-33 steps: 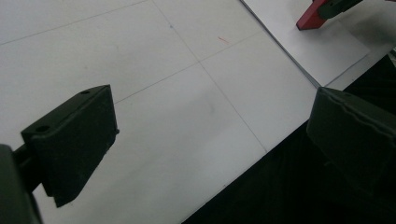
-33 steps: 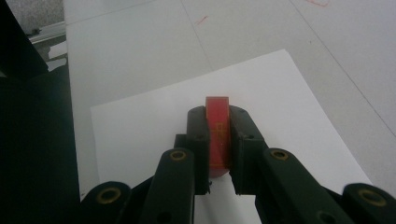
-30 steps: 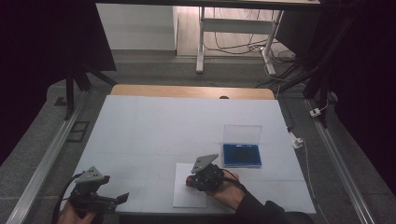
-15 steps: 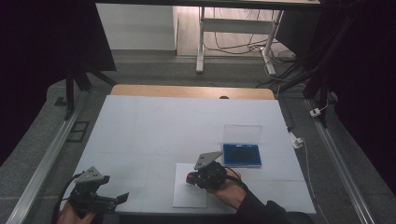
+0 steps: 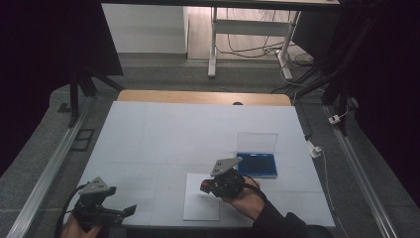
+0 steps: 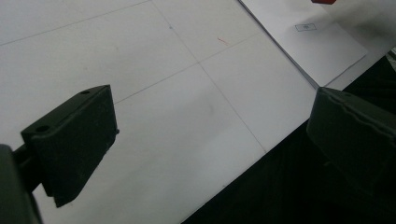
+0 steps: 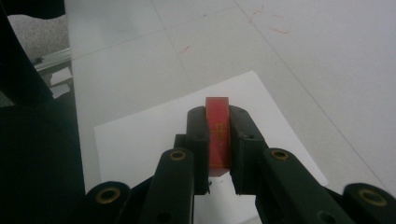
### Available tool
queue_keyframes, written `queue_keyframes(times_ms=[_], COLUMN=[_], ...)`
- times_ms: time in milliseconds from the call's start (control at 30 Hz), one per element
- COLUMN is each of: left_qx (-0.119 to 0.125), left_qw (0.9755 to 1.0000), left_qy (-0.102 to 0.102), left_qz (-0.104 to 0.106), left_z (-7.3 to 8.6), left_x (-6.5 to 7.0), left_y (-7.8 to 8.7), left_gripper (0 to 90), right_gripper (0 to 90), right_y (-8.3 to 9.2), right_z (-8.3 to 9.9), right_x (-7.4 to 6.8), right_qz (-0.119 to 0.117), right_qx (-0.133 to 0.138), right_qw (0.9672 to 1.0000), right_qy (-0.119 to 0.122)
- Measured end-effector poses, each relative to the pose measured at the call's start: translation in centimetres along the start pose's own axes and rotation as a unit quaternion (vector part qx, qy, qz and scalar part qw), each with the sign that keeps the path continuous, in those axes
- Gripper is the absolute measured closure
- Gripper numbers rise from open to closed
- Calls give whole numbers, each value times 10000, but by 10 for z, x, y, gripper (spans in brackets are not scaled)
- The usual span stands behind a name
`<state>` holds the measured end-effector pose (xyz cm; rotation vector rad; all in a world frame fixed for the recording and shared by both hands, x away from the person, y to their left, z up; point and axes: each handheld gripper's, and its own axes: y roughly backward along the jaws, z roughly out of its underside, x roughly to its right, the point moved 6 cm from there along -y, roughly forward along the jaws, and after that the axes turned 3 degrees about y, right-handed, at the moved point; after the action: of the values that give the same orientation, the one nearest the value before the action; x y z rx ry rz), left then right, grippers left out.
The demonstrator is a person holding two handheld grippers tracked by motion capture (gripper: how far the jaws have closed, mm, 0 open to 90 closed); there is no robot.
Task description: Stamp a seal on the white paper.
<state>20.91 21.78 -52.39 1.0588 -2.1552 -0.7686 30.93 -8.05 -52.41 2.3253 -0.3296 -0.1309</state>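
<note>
Desk is a white gridded top, mostly bare. Largest item on it is the blue ink pad case with its clear lid stood up, on the right side, just beyond the right hand. Next down: a white paper sheet lying flat near the front edge, centre-right. A small printed mark shows on the sheet in the left gripper view. Right tool is clamped narrow on a red stamp, held above the sheet; from the high view it sits over the sheet's upper right corner, and whether the stamp touches the paper can't be told. Left tool is wide apart with nothing between the jaws, parked low near the front left corner of the desk, well apart from the sheet. Risks, as a judgement: sheet is loose and nothing pins it, so a press or lift could drag it and smear the print, or the paper could stick to the stamp and come up. Stamp is pinched on its thin sides, so an off-axis push could rock it in the jaws and give a partial print. Open lid stands near the right hand and could get knocked on a return to the pad.
</note>
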Motion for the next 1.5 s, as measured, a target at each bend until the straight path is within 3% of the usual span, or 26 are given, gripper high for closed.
queue_keyframes(times_ms=[833, 1500], left_qx=[-11, -12], left_qw=[10000, 10000], left_qy=[-20, -24], left_qz=[9, 14], left_z=[0, 0], left_x=[0, 1], left_y=[0, 0], left_gripper=[22, 23], right_gripper=[789, 789], right_y=[25, 49], right_z=[6, 15], right_x=[25, 53], right_qz=[347, 721], right_qx=[129, 261], right_qw=[9990, 9950], right_qy=[-265, -636])
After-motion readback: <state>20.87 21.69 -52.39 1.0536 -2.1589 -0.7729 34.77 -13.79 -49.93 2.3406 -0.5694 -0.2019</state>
